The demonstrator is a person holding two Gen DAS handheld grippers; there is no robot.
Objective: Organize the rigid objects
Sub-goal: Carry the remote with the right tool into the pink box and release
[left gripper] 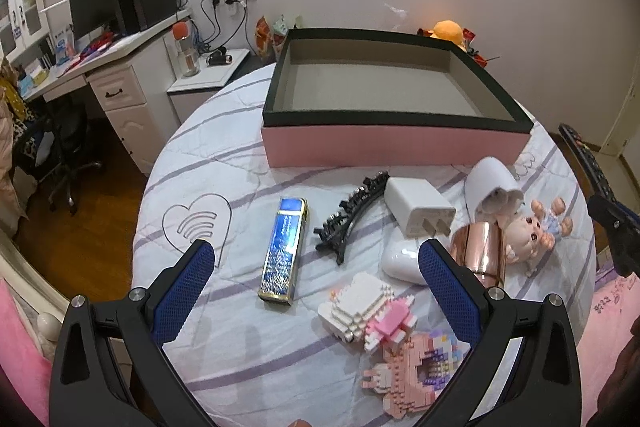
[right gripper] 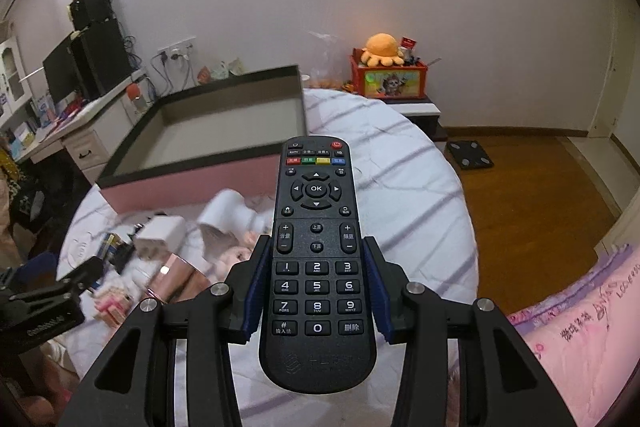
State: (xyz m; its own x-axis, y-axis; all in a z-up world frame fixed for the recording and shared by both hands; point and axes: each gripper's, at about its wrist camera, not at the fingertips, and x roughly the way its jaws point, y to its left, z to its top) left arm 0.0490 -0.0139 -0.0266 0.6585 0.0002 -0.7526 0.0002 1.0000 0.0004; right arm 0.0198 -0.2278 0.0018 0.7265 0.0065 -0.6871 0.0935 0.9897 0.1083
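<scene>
My right gripper [right gripper: 316, 247] is shut on a black remote control [right gripper: 316, 247] and holds it above the bed, near the pink box [right gripper: 192, 183]; the remote also shows at the right edge of the left wrist view [left gripper: 588, 163]. My left gripper [left gripper: 316, 251] is open and empty above the clutter. On the quilt lie a blue lighter [left gripper: 284, 251], a black hair clip [left gripper: 352, 215], a white charger [left gripper: 420, 207], a white earbud case [left gripper: 400, 263], a rose-gold tube [left gripper: 480, 247], a doll [left gripper: 532, 231] and brick figures [left gripper: 368, 311]. The pink box [left gripper: 392, 147] with a dark rim stands open and empty behind them.
A white roll [left gripper: 492, 183] lies by the doll. A desk [left gripper: 116, 67] with monitor and speakers stands at left, a nightstand [left gripper: 208, 75] beside it. A toy box with an orange plush [right gripper: 384, 71] stands past the bed. A pink pillow [right gripper: 580, 327] lies at right.
</scene>
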